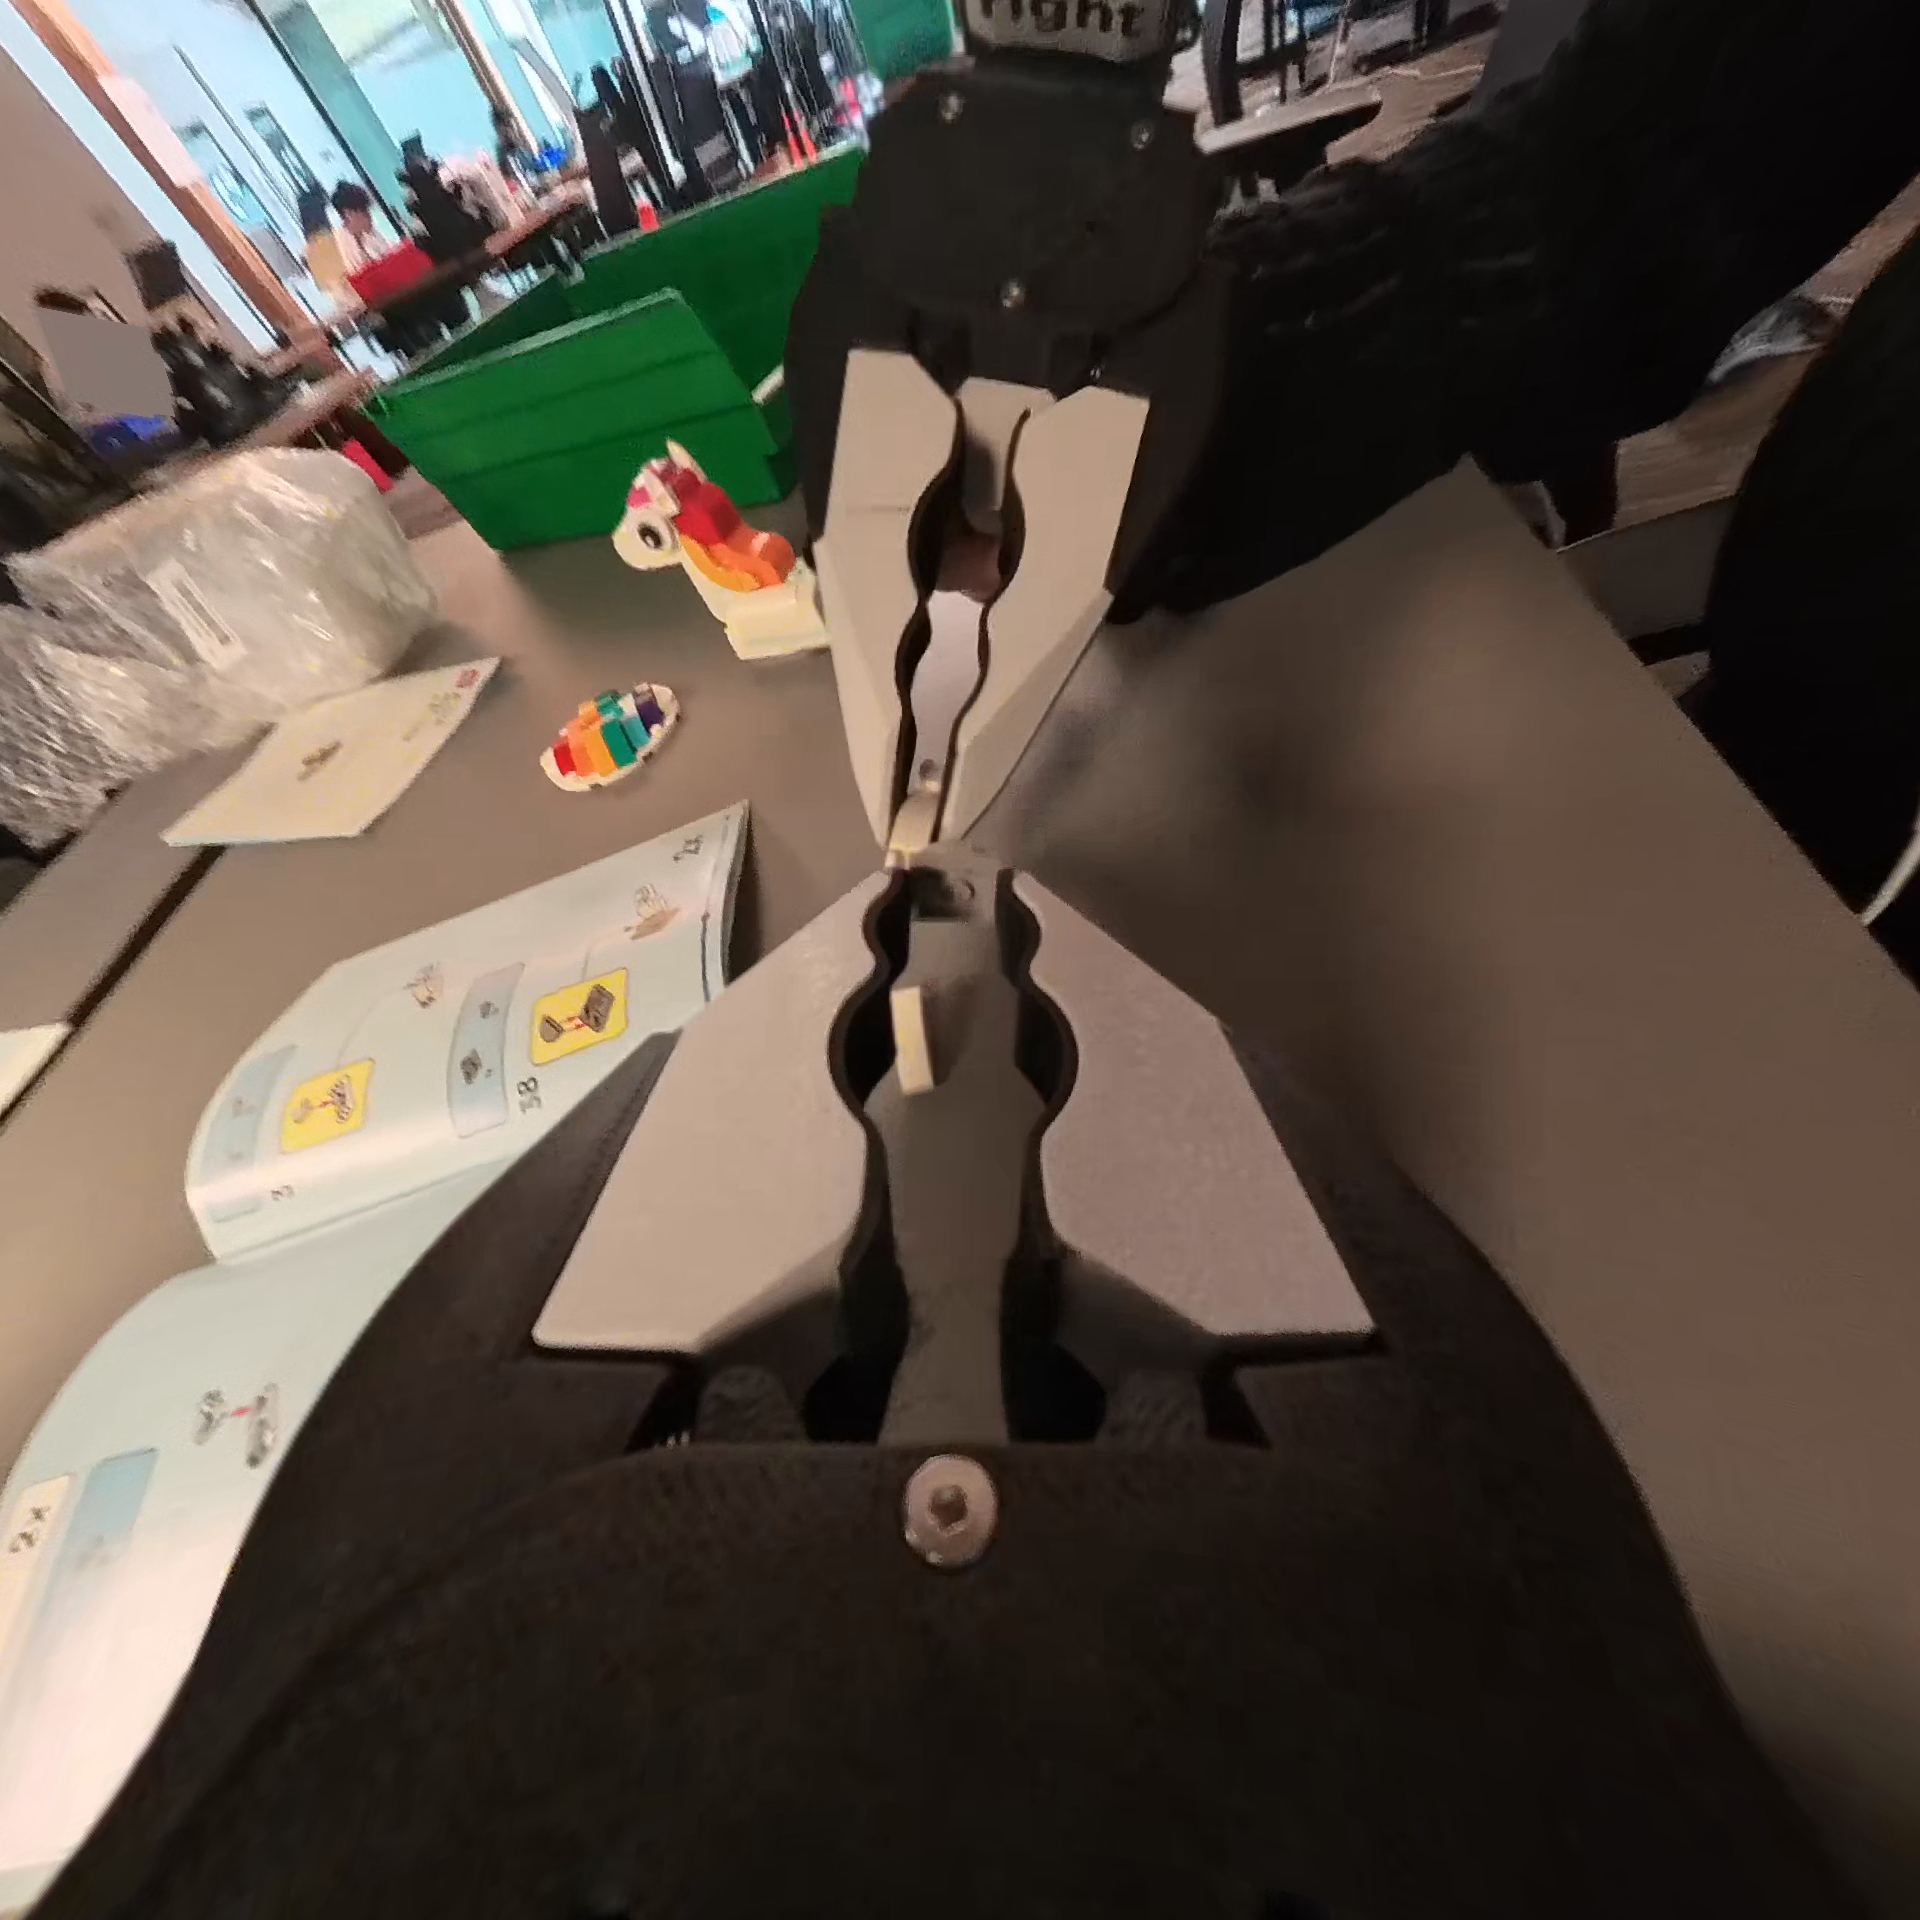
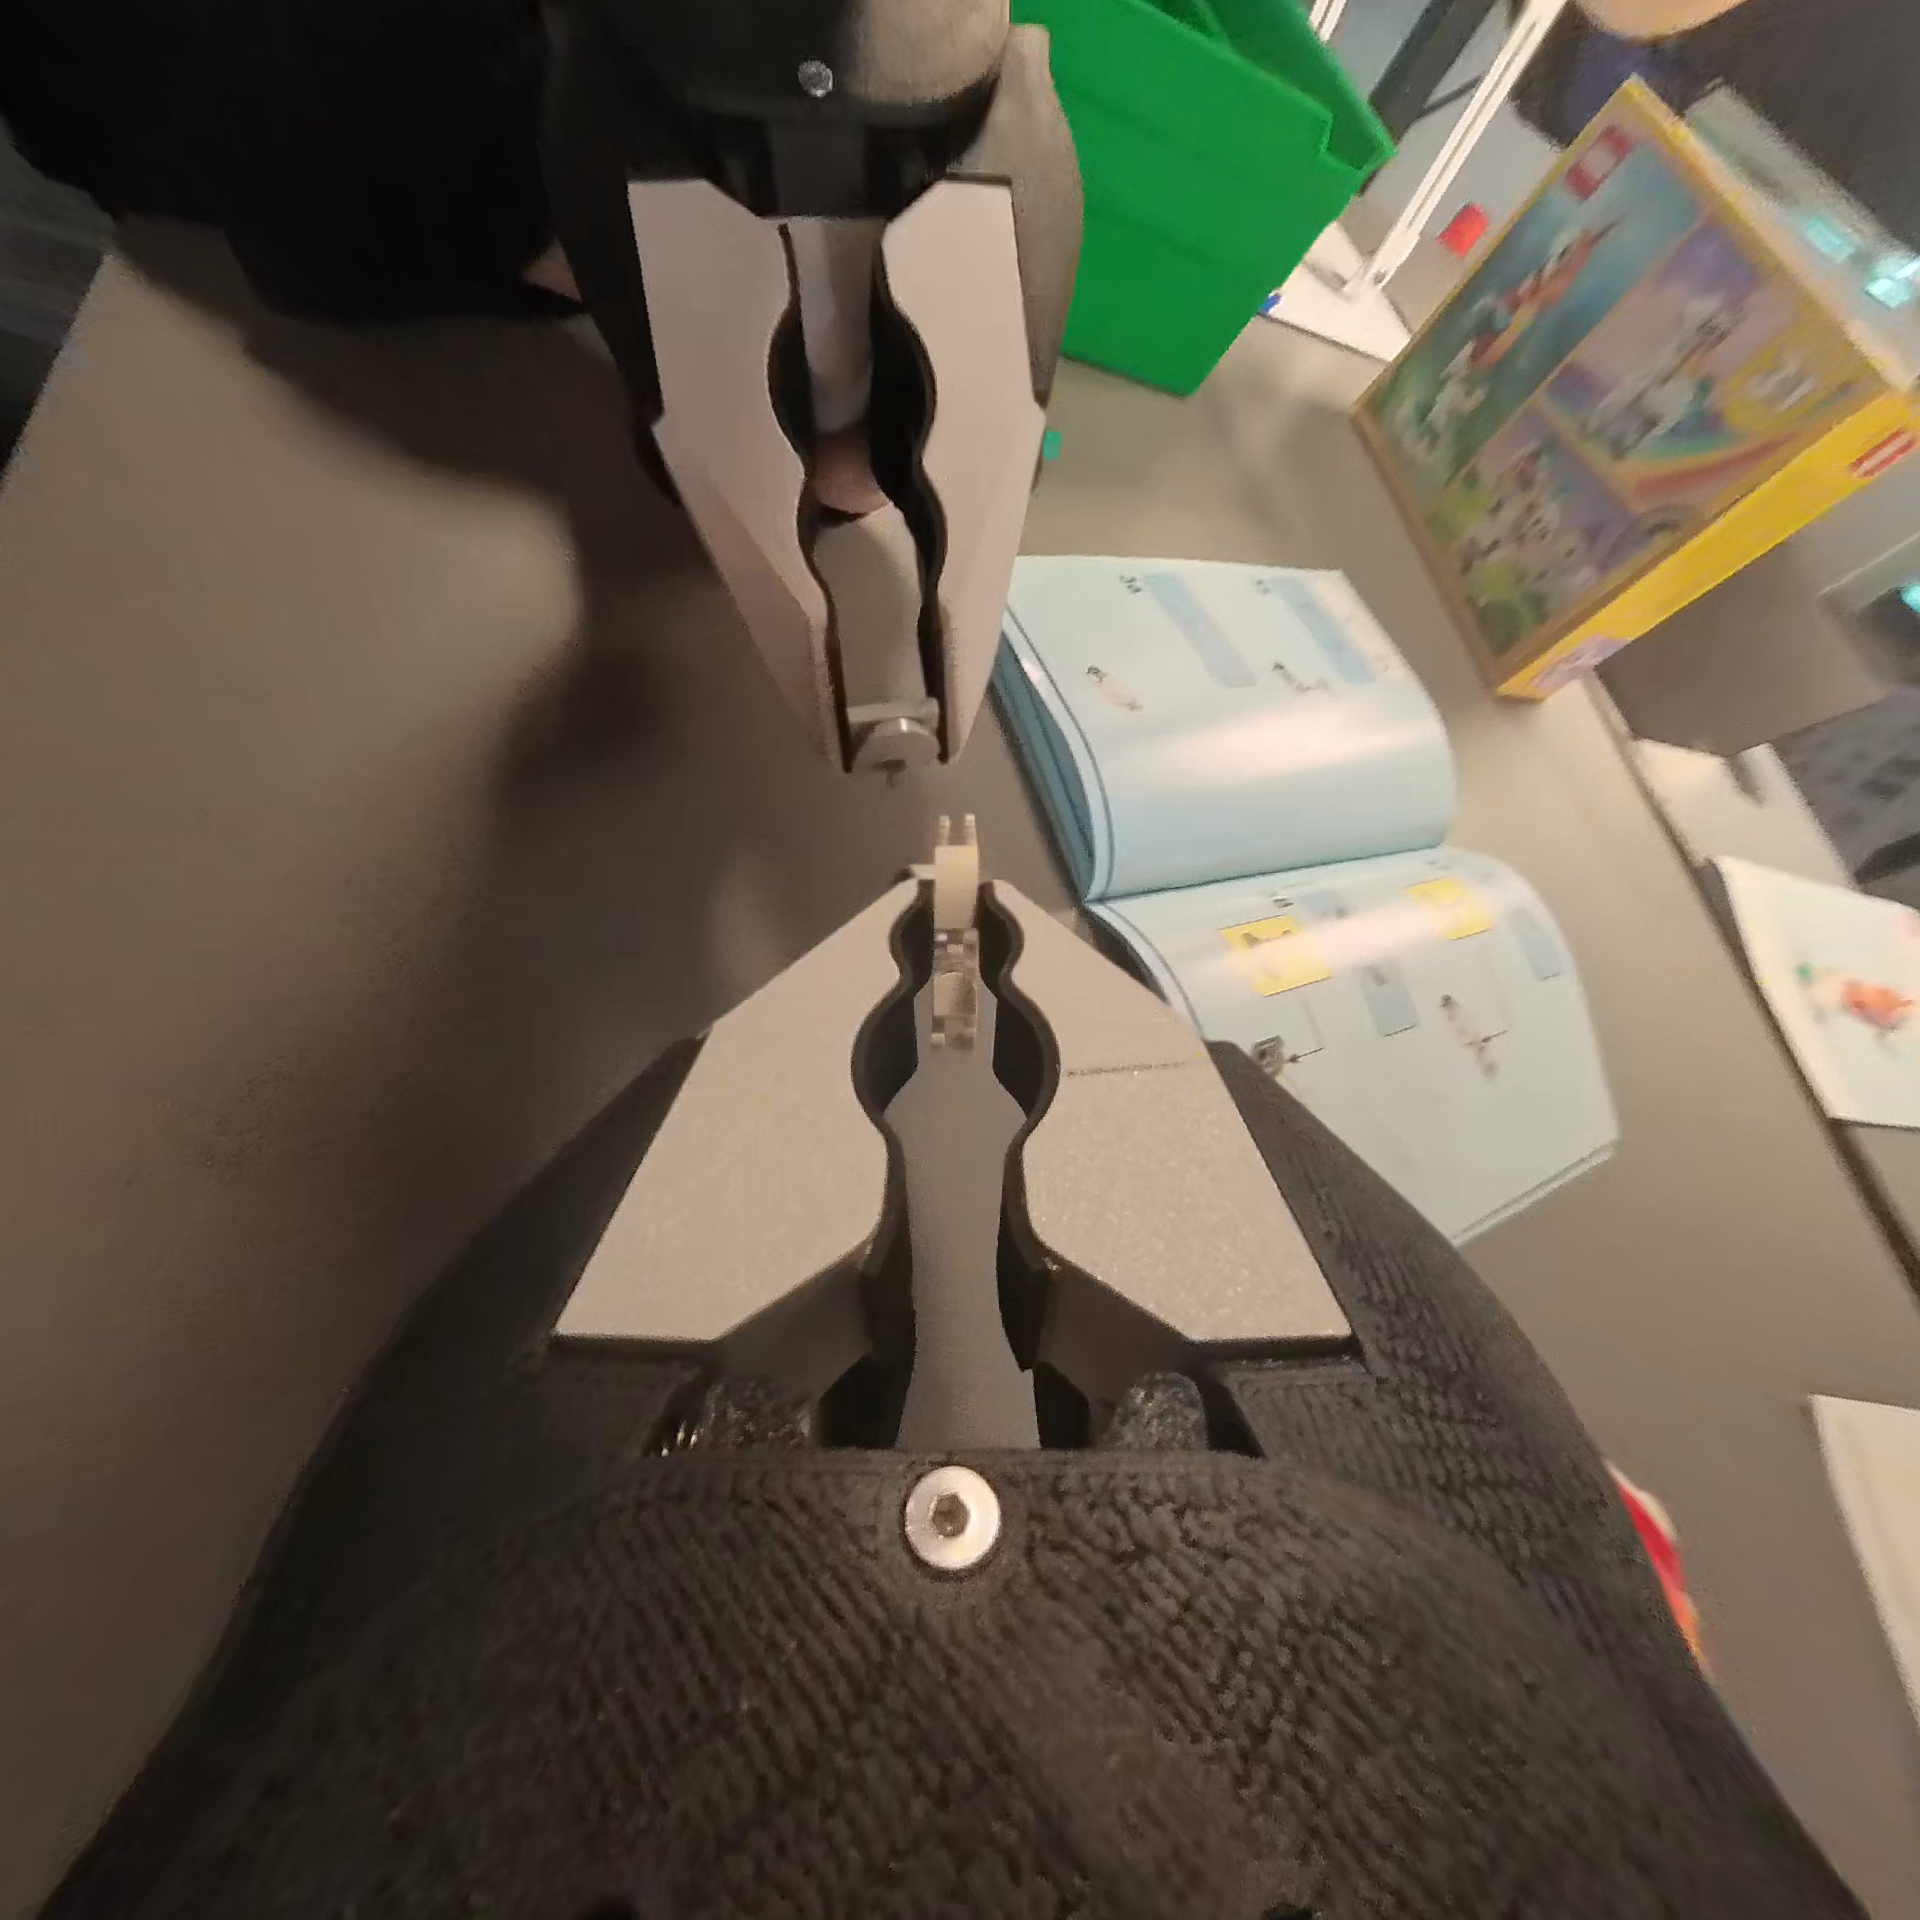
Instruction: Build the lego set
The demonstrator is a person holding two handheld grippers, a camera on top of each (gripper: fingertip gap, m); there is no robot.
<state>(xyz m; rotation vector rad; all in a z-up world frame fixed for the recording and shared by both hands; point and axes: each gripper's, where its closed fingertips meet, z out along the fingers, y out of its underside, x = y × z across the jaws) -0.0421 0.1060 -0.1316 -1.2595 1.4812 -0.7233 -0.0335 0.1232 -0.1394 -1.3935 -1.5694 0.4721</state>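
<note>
Right wrist view: a small white piece (image 2: 954, 883) is gripped at the tips of the right gripper (image 2: 951, 896), facing the left gripper (image 2: 891, 732), clenched on a grey round piece (image 2: 896, 740). Green bins (image 1: 582, 400) are seen behind on the surface (image 1: 1351, 831), contents hidden.

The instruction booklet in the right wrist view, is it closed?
No, the instruction booklet lies open on the grey table, with its light blue pages spread to both sides of the spine.

Grey table (image 1: 1351, 831), green bins (image 1: 582, 416), glass partitions (image 1: 343, 94) behind
</note>
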